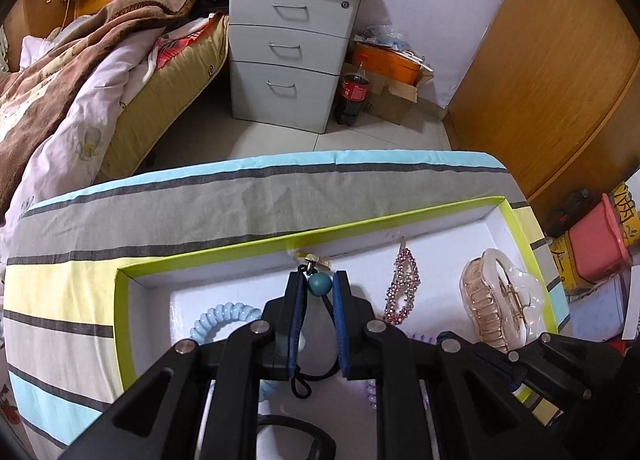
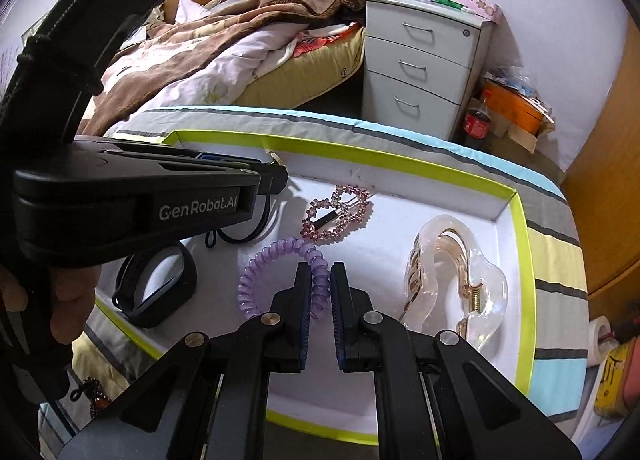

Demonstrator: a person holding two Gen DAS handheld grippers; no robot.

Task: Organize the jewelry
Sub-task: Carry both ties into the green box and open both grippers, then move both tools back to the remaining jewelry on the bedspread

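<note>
A white box with a lime-green rim (image 1: 124,300) (image 2: 520,220) lies on a striped cloth. My left gripper (image 1: 319,284) is shut on a black cord hair tie with a teal bead (image 1: 320,283) and a gold charm, held over the box's far wall. My right gripper (image 2: 321,274) is narrowly open around a purple coil hair tie (image 2: 276,256) lying in the box; whether it touches the coil is unclear. Also in the box lie a pink rhinestone clip (image 1: 404,284) (image 2: 340,212), a clear claw clip (image 1: 500,296) (image 2: 452,276), a light-blue coil tie (image 1: 224,316) and a black band (image 2: 156,288).
A dark beaded piece (image 2: 96,400) lies on the cloth outside the box's near left corner. Beyond the cloth stand a bed (image 1: 80,80), a grey drawer unit (image 1: 288,56), a cola bottle (image 1: 354,96) and a wooden wardrobe (image 1: 560,80).
</note>
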